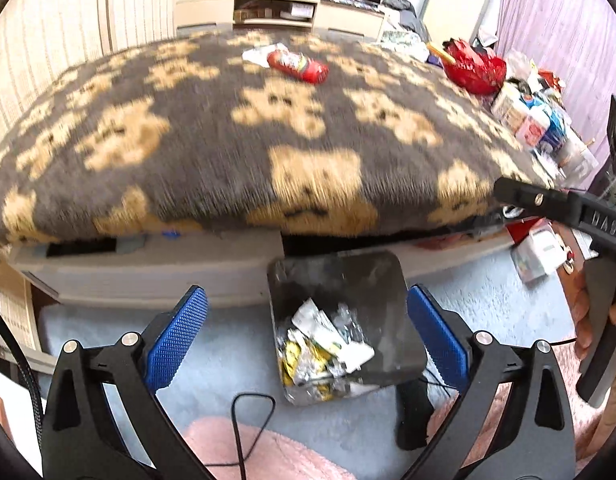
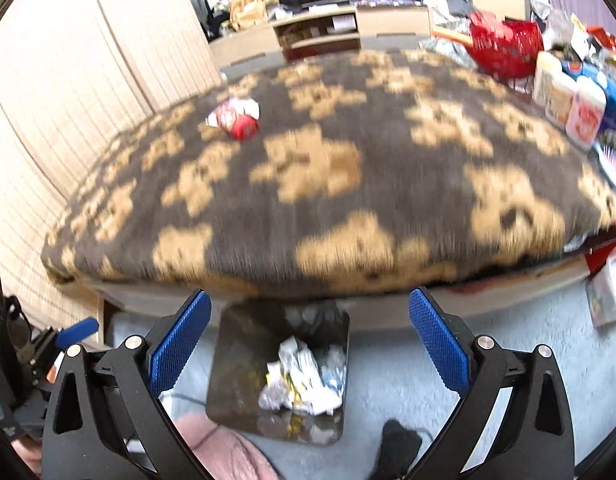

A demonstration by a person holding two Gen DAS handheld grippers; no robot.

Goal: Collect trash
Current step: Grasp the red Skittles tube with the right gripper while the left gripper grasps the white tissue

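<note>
Soft, even daylight fills both views, brightest at the pale wall [image 2: 88, 80]. Motion blur smears the bear-patterned blanket [image 1: 228, 140] (worst in the right wrist view); fisheye bending and dark vignetting mark the edges.

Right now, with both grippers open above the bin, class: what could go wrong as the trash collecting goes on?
1. The red wrapper lies far across the blanket; reaching from here may mean leaning over the bin and knocking it.
2. A black cable trails on the floor beside the bin and might snag.
3. The left gripper and right gripper hang close together and could collide.
</note>
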